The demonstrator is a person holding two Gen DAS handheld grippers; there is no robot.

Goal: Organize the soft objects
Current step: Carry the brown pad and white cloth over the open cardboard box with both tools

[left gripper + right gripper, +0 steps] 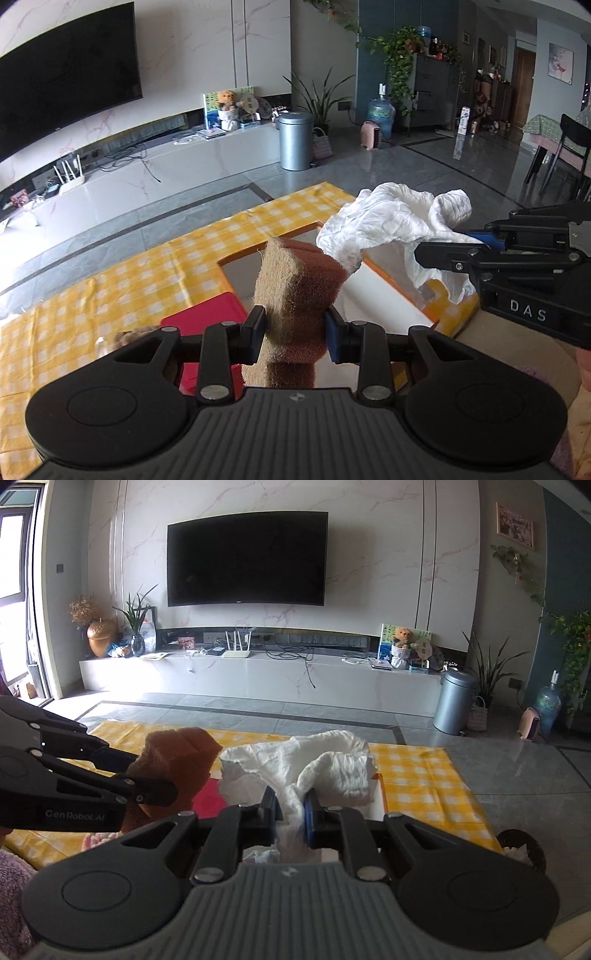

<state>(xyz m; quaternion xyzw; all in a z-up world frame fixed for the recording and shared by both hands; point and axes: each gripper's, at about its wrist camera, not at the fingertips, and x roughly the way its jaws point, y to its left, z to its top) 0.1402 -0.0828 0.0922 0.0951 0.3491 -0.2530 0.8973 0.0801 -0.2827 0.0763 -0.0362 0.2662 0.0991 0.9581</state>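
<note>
My left gripper point(295, 332) is shut on a brown sponge point(295, 280) with a tan scouring face, held upright above an orange-rimmed white box point(384, 295). It also shows in the right wrist view point(177, 764). My right gripper point(290, 812) is shut on a crumpled white cloth point(325, 764), which hangs over the same box. In the left wrist view the cloth point(388, 221) bulges left of the right gripper point(443, 247).
A yellow checked tablecloth point(110, 280) covers the low table. A red box point(214, 314) lies left of the white box. A pink fuzzy item point(96, 840) lies at the near left. Beyond are grey floor tiles, a TV bench and a metal bin point(295, 140).
</note>
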